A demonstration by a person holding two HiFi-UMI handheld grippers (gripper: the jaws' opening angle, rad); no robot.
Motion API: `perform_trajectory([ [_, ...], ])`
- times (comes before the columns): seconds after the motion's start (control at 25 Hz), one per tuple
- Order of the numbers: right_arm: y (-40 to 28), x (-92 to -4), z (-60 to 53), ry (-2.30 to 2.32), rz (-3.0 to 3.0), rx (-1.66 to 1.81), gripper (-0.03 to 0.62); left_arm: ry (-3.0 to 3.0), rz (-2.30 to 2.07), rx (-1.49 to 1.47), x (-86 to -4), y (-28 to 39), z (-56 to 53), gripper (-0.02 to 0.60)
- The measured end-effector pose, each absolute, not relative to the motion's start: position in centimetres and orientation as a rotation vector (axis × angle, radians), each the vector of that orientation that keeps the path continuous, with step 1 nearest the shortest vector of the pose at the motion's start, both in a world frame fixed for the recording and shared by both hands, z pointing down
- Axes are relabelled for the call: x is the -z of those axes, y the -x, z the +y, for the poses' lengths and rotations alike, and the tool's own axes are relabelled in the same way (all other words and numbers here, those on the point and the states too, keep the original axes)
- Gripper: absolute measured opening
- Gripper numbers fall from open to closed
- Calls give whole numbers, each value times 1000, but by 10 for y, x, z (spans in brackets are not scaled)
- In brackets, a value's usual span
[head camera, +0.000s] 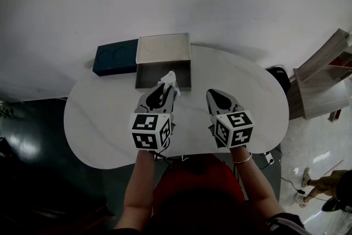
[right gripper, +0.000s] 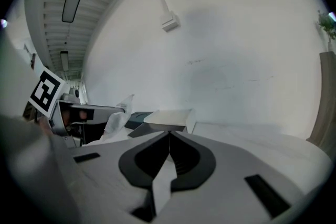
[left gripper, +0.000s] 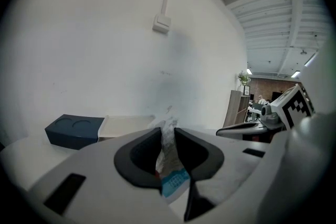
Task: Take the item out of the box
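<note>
Two grippers are held side by side over the near half of the white table [head camera: 99,118]. The right gripper [head camera: 213,95] has its jaws pressed together with nothing between them and takes no part in the work. The left gripper [head camera: 163,89] is clamped on a crinkly white packet [left gripper: 169,157] with blue print at its lower end. Its pads pinch the packet across the middle, so the upper part stands out past the tips and the printed end hangs back between the jaws. In the head view the packet shows just beyond those tips, in front of the near side of the box [head camera: 151,75], which sits open at the table's far edge with a dark blue tray [head camera: 115,56] against its left side. The packet looks lifted out, or very nearly so, and the step in hand appears to be carrying it clear and setting it down. To do this well, the left gripper should hold an even squeeze, since thin film of this kind can slide between smooth pads if the grip eases or the hand jerks. The packet should come back toward the person in a smooth, level line, high enough that the hanging end does not catch the box's near wall and drag the light box along. The bare stretch of table between the box and the near edge looks like the best landing place. The jaws should part only once the packet's lower end touches the table. The right gripper would do best to stay out of that path, ready to steady the box if it shifts.
</note>
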State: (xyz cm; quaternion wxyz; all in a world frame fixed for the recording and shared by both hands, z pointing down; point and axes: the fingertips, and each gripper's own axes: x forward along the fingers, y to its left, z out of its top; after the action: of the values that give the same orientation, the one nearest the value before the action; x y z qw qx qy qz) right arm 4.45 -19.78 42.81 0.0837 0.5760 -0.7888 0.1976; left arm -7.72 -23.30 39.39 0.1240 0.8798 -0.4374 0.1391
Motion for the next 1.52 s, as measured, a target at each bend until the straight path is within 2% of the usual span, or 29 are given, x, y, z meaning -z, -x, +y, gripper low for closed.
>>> perform_trajectory([
  [1.52,-9,-390,-145,-1711,-2465,-423,15,-2560,-1380,-249,-378,118,-160,98],
])
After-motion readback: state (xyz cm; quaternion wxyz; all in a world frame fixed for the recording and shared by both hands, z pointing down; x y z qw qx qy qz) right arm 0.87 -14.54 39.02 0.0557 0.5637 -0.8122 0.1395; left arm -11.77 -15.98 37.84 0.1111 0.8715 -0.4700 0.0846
